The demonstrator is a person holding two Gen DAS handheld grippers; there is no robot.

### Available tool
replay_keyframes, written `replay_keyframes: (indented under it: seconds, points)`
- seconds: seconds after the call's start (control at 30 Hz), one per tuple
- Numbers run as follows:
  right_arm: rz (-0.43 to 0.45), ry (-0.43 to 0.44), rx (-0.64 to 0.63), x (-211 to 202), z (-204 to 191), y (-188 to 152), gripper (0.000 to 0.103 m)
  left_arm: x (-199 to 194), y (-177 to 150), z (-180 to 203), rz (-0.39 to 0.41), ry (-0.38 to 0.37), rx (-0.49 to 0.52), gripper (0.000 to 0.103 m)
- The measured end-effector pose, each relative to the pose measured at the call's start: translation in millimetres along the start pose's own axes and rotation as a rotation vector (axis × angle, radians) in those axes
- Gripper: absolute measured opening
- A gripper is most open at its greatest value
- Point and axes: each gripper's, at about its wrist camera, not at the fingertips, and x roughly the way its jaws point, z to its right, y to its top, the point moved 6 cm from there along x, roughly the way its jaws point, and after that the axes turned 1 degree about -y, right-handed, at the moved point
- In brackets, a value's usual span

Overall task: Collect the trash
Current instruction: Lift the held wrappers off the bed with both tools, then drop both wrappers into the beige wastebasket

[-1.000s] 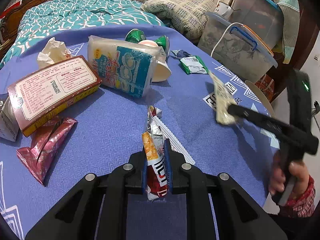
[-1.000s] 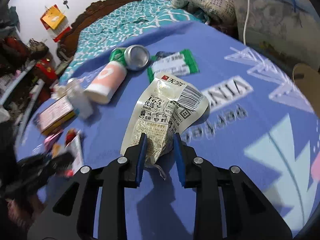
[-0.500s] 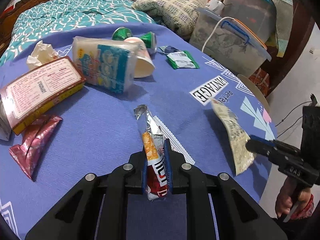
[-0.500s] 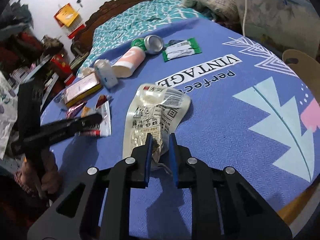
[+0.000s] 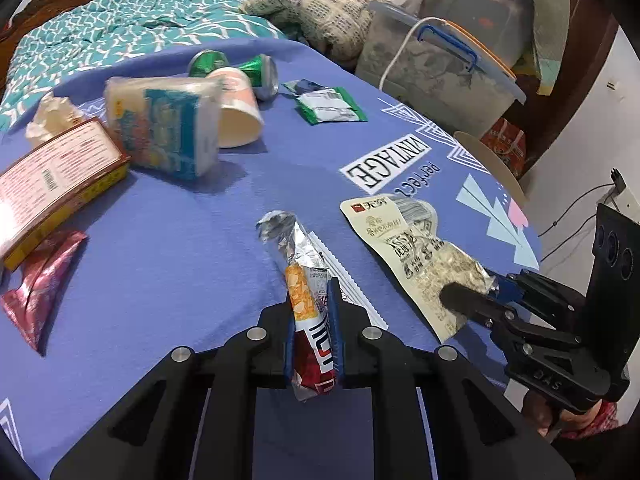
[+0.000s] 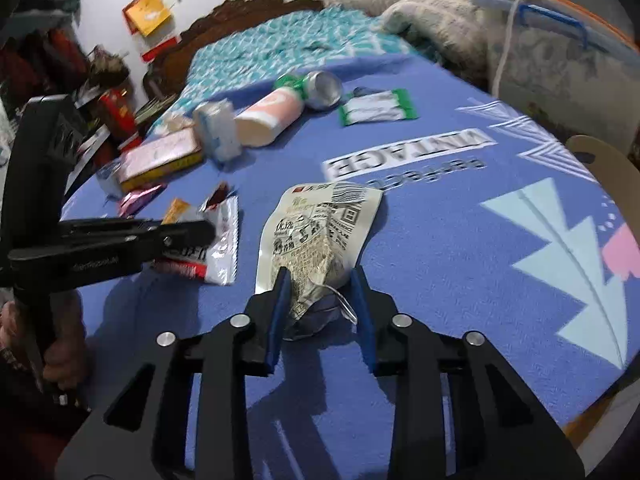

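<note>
Left gripper point(image 5: 312, 320) fingers stay clenched on the red snack wrapper point(image 5: 310, 304), while right gripper point(image 6: 320, 300) fingers have just been opening, releasing the cream food pouch point(image 6: 316, 232) onto the desk point(image 5: 180, 248) beside it, probably to pile trash together.

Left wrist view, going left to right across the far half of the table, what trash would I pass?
Crumpled tissue → red-and-yellow box → blue-and-white soft pack → peach paper cup → green-edged wrapper.
</note>
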Motion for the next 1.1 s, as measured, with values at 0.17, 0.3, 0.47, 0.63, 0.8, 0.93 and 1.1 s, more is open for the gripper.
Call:
replay_keyframes:
  seconds: [0.17,0.3,0.47,0.63,0.8,0.93,1.1]
  points:
    - [0.063,-0.06,0.106,-11.1,46.9,9.7,0.025,22.5,16.2,33.7,-0.042,-0.048,0.058,0.012]
    - [0.104,-0.093,0.194,-23.5,89.4,11.2,0.024,49.1,34.6,75.9,-0.068,-0.091,0.141,0.011]
    - [0.186,-0.168,0.295,-45.8,147.3,20.4,0.023,88.7,64.0,133.3,-0.097,-0.162,0.227,0.011]
    - [0.241,-0.212,0.43,-60.4,210.7,29.1,0.023,126.4,89.5,182.4,-0.129,-0.222,0.287,0.011]
    - [0.278,-0.279,0.54,-71.3,270.2,36.4,0.023,157.2,122.8,236.4,-0.132,-0.279,0.341,0.011]
    - [0.263,-0.321,0.606,-67.2,303.4,32.8,0.027,182.0,140.5,267.1,-0.121,-0.27,0.373,0.013]
    - [0.297,-0.344,0.729,-68.7,323.1,18.2,0.076,206.8,147.5,281.5,-0.118,-0.219,0.393,0.061]
